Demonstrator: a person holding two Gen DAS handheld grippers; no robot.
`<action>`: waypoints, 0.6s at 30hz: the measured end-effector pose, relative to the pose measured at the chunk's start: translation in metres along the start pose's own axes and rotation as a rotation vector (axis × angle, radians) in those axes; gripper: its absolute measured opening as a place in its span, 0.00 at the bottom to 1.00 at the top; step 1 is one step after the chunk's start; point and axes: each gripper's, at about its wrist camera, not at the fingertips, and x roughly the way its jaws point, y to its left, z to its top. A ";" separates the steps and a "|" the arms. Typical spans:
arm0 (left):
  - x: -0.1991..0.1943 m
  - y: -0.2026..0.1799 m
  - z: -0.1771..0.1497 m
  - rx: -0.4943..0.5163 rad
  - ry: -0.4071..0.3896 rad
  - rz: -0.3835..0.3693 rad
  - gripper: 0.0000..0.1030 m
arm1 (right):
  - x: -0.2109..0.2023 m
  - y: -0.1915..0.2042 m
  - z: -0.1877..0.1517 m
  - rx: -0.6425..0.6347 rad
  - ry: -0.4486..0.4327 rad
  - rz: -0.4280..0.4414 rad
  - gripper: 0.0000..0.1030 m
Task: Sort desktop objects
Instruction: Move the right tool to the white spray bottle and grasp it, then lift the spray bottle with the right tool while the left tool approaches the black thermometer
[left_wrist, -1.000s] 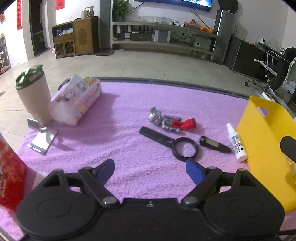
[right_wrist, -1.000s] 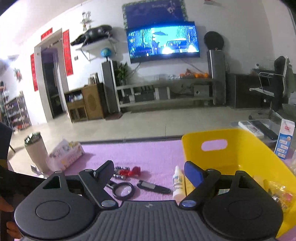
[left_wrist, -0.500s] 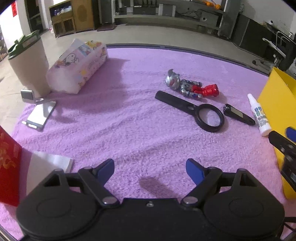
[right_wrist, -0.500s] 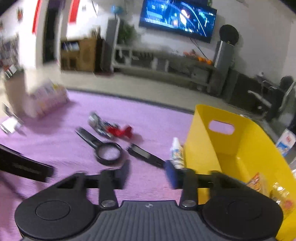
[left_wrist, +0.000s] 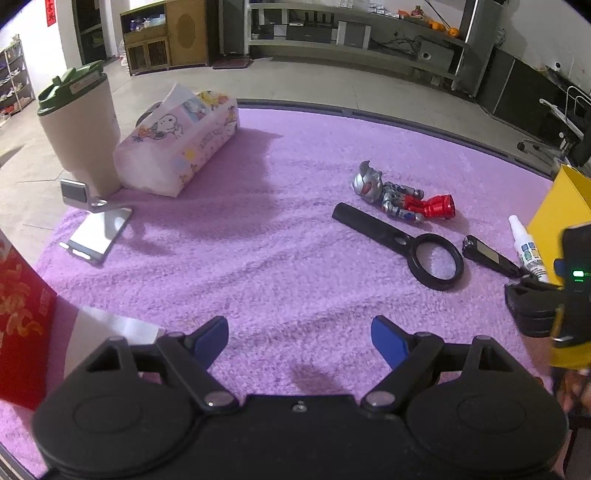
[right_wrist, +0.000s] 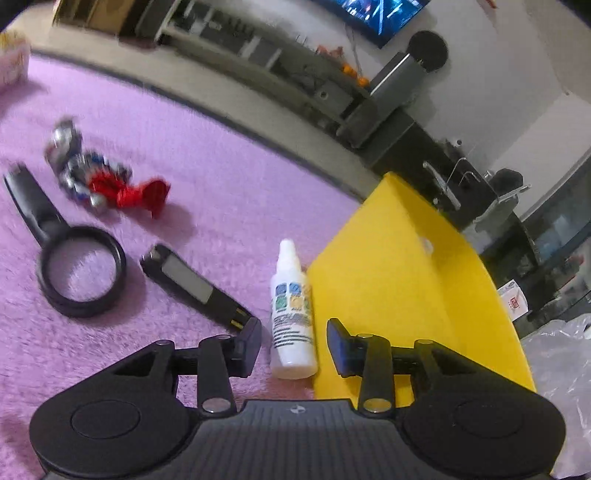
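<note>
On the purple mat lie a silver and red toy figure (left_wrist: 400, 195), a black magnifying glass (left_wrist: 432, 254), a black flat device (left_wrist: 487, 254) and a white spray bottle (left_wrist: 528, 251) beside the yellow bin (left_wrist: 557, 206). In the right wrist view my right gripper (right_wrist: 294, 345) is open, its fingers on either side of the white bottle (right_wrist: 291, 314) without touching it, next to the yellow bin (right_wrist: 399, 266). My left gripper (left_wrist: 299, 338) is open and empty above bare mat.
A tissue pack (left_wrist: 177, 144), a beige cup with a green lid (left_wrist: 79, 125) and a metal phone stand (left_wrist: 92, 225) are at the left. A red packet (left_wrist: 22, 325) stands at the near left. The mat's far edge meets the floor.
My right gripper has dropped down and forward onto the white bottle, its jaws narrower than a second ago. My left gripper has tilted down and shifted slightly; it stays open.
</note>
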 end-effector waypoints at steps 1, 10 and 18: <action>0.000 0.000 0.000 -0.004 0.001 0.005 0.82 | 0.003 0.003 0.000 -0.013 0.008 -0.010 0.34; -0.002 0.006 0.003 -0.031 -0.004 0.009 0.82 | 0.012 0.000 0.000 -0.002 0.050 -0.011 0.28; -0.006 0.005 0.002 -0.030 -0.006 -0.026 0.82 | -0.039 -0.043 -0.031 0.147 0.044 0.389 0.29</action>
